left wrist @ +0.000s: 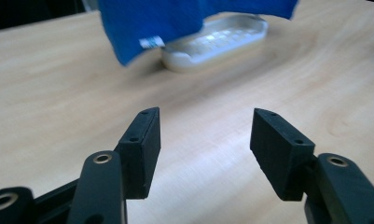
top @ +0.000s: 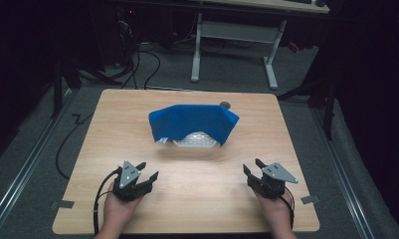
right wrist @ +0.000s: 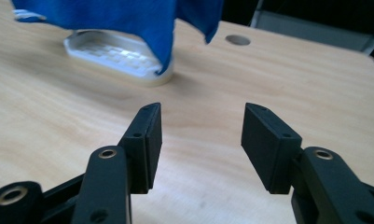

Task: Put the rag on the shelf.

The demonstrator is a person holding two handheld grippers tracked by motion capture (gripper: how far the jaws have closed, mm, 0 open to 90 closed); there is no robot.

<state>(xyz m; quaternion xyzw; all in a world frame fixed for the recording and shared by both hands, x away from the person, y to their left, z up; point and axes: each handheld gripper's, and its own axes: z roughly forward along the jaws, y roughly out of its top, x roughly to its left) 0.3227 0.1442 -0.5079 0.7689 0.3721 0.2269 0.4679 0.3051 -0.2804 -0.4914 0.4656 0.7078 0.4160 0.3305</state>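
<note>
A blue cloth [top: 193, 122] hangs draped over a white rack-like tray [top: 197, 140] near the middle of the wooden table [top: 187, 199]. The left gripper view has the cloth [left wrist: 175, 21] with a small white tag above the tray [left wrist: 222, 39]. The cloth [right wrist: 128, 16] and tray [right wrist: 114, 56] sit at the upper left in the right gripper view. My left gripper [top: 149, 171] rests open near the front left, well short of the cloth, its jaws apart with nothing between them [left wrist: 205, 140]. My right gripper [top: 252, 168] stands open at the front right [right wrist: 201, 140], also empty.
A round grommet hole [top: 225, 104] sits at the table's far edge behind the cloth [right wrist: 237, 40]. Beyond the table stand a white desk frame [top: 234, 45] and cables on the dark floor. Bare wood lies between the grippers and the tray.
</note>
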